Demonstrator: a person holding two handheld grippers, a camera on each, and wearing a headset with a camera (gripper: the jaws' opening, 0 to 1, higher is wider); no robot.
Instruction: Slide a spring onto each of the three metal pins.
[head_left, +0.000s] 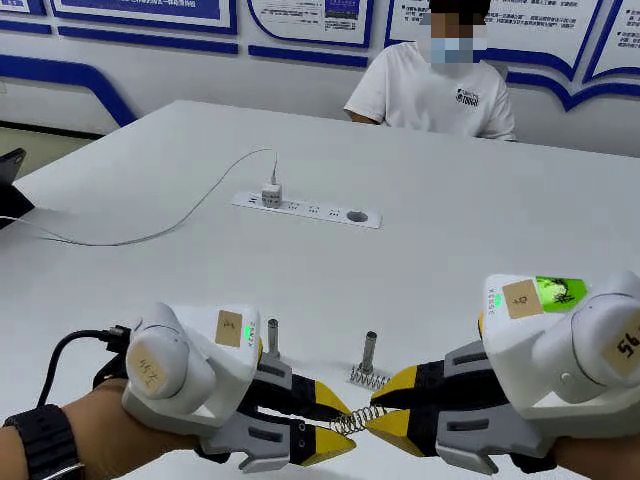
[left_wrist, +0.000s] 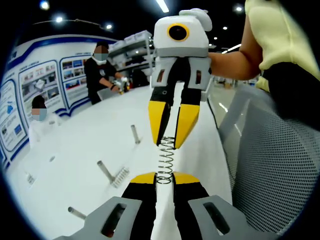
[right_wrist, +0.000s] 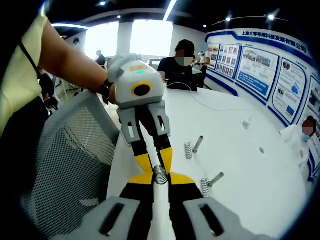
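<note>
Spring (head_left: 352, 419) held level, long axis left to right; left gripper (head_left: 338, 426) pinches one end, right gripper (head_left: 380, 413) the other.

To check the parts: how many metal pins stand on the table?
3, in the left gripper view: a far grey metal pin, a middle grey metal pin beside a loose coiled spring, a near grey metal pin. None seems hidden.

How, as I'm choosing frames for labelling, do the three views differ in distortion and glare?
Head view: straight lines, even soft light on the table, the held spring sharp. Left gripper view: strong fisheye bending, ceiling lights flare. Right gripper view: same bending, the window washed out.
</note>
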